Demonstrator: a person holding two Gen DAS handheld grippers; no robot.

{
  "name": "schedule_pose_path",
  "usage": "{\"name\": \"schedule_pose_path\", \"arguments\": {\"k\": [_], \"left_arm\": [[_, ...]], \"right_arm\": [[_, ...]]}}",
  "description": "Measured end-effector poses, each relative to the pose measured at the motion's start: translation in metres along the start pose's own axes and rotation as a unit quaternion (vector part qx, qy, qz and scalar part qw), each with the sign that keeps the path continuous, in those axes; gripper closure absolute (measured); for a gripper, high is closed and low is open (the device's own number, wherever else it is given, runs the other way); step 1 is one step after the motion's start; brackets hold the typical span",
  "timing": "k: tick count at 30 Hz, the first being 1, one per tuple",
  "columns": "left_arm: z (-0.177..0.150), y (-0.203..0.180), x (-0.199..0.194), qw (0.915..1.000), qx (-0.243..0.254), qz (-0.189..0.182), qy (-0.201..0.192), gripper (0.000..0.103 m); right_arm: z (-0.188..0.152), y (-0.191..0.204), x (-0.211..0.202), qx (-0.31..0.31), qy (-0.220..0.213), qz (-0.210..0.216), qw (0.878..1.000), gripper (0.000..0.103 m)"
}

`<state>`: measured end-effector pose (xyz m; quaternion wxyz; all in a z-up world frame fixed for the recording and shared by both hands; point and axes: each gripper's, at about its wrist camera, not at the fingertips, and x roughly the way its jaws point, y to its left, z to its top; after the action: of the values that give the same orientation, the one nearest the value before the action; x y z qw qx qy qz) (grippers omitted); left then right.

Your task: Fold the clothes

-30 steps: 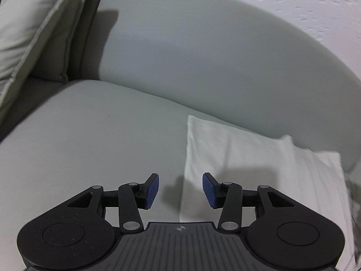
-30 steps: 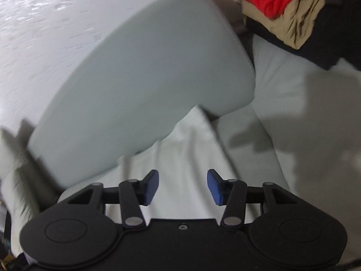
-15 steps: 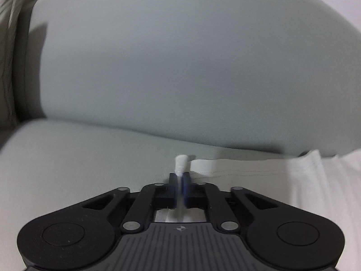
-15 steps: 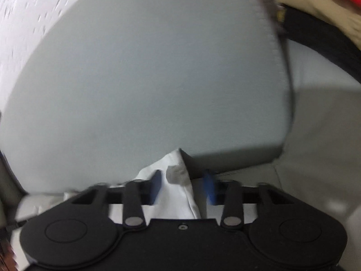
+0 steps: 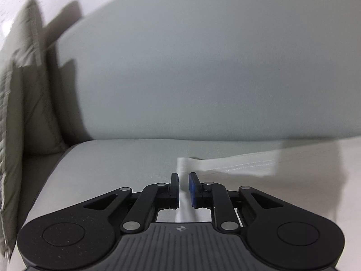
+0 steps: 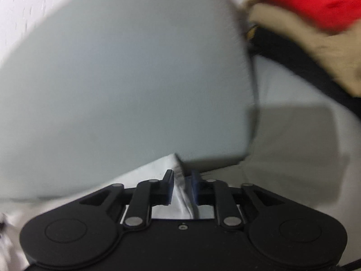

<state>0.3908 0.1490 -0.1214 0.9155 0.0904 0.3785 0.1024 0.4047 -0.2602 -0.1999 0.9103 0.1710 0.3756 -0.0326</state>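
Observation:
A white garment [image 5: 293, 180] lies on a grey sofa seat against the backrest. My left gripper [image 5: 183, 178] is shut on the garment's left corner, which sticks up between the blue pads. The hem runs off to the right from there. In the right wrist view my right gripper [image 6: 182, 177] is shut on the garment's right corner [image 6: 158, 169], with the cloth bunched between the fingers, just below the backrest edge.
The grey sofa backrest [image 5: 203, 67] rises close ahead of both grippers. A beige cushion [image 5: 24, 103] leans at the left end. A pile of red, tan and black clothes [image 6: 315, 22] sits at the right, past the backrest end. Bare seat [image 6: 293, 169] lies to the right.
One second ago both grippers were open above the garment. They came down and closed on its two far corners. Now both have lifted slightly, and the views are blurred by motion.

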Motion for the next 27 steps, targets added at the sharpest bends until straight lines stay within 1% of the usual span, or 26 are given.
{"name": "schedule_pose_path", "arguments": {"k": [1,2,4,6,9,10,12,13,15,16,17,18,20,21,22,23,24,25,27], "left_arm": [[-0.002,0.008,-0.015,0.9999,-0.009,-0.006,-0.004,0.086],[-0.007,0.017,-0.032,0.9998,-0.013,-0.012,-0.012,0.086],[-0.020,0.038,-0.073,0.9992,-0.014,-0.020,-0.031,0.086],[-0.036,0.056,-0.118,0.9983,-0.005,-0.024,-0.054,0.083],[-0.057,0.076,-0.183,0.9959,-0.012,-0.042,-0.079,0.078],[-0.063,0.083,-0.205,0.9949,-0.014,-0.049,-0.087,0.078],[-0.074,0.091,-0.227,0.9936,-0.030,-0.067,-0.086,0.078],[-0.079,0.095,-0.238,0.9927,-0.038,-0.077,-0.085,0.077],[-0.097,0.082,-0.246,0.9930,-0.043,-0.081,-0.074,0.077],[-0.108,0.076,-0.242,0.9933,-0.046,-0.085,-0.063,0.077],[-0.118,0.069,-0.239,0.9935,-0.050,-0.088,-0.052,0.077],[-0.127,0.062,-0.232,0.9932,-0.058,-0.095,-0.035,0.078],[-0.143,0.046,-0.212,0.9919,-0.071,-0.105,-0.011,0.078],[-0.147,0.038,-0.201,0.9916,-0.075,-0.105,0.001,0.080],[-0.151,0.030,-0.190,0.9912,-0.080,-0.105,0.013,0.084],[-0.153,0.023,-0.179,0.9909,-0.084,-0.104,0.019,0.088],[-0.154,0.016,-0.171,0.9912,-0.086,-0.099,0.022,0.088],[-0.154,0.010,-0.162,0.9915,-0.087,-0.094,0.024,0.089],[-0.153,0.000,-0.147,0.9933,-0.076,-0.082,0.028,0.093]], "right_arm": [[-0.001,-0.004,-0.019,0.005,-0.009,0.009,1.000,0.078],[-0.002,-0.010,-0.041,0.012,-0.018,0.018,1.000,0.076],[-0.009,-0.020,-0.093,0.026,-0.038,0.040,0.998,0.071],[-0.017,-0.030,-0.147,0.034,-0.055,0.062,0.996,0.067],[-0.031,-0.038,-0.226,0.030,-0.079,0.085,0.993,0.061],[-0.031,-0.034,-0.245,0.028,-0.086,0.092,0.992,0.058],[-0.029,-0.039,-0.276,0.024,-0.093,0.103,0.990,0.055],[-0.027,-0.038,-0.277,0.025,-0.087,0.108,0.990,0.050],[-0.025,-0.038,-0.280,0.027,-0.074,0.119,0.990,0.043],[-0.023,-0.038,-0.282,0.028,-0.068,0.124,0.990,0.041],[-0.022,-0.038,-0.282,0.029,-0.060,0.128,0.990,0.039],[-0.025,-0.040,-0.270,0.033,-0.040,0.129,0.990,0.039],[-0.032,-0.044,-0.245,0.042,-0.002,0.131,0.991,0.039],[-0.041,-0.044,-0.232,0.044,0.014,0.130,0.990,0.043],[-0.049,-0.043,-0.214,0.041,0.029,0.125,0.991,0.057],[-0.055,-0.043,-0.196,0.035,0.041,0.116,0.992,0.065],[-0.061,-0.042,-0.178,0.031,0.053,0.108,0.992,0.074],[-0.064,-0.044,-0.163,0.035,0.063,0.098,0.993,0.077],[-0.067,-0.046,-0.137,0.041,0.079,0.083,0.993,0.079]]}}
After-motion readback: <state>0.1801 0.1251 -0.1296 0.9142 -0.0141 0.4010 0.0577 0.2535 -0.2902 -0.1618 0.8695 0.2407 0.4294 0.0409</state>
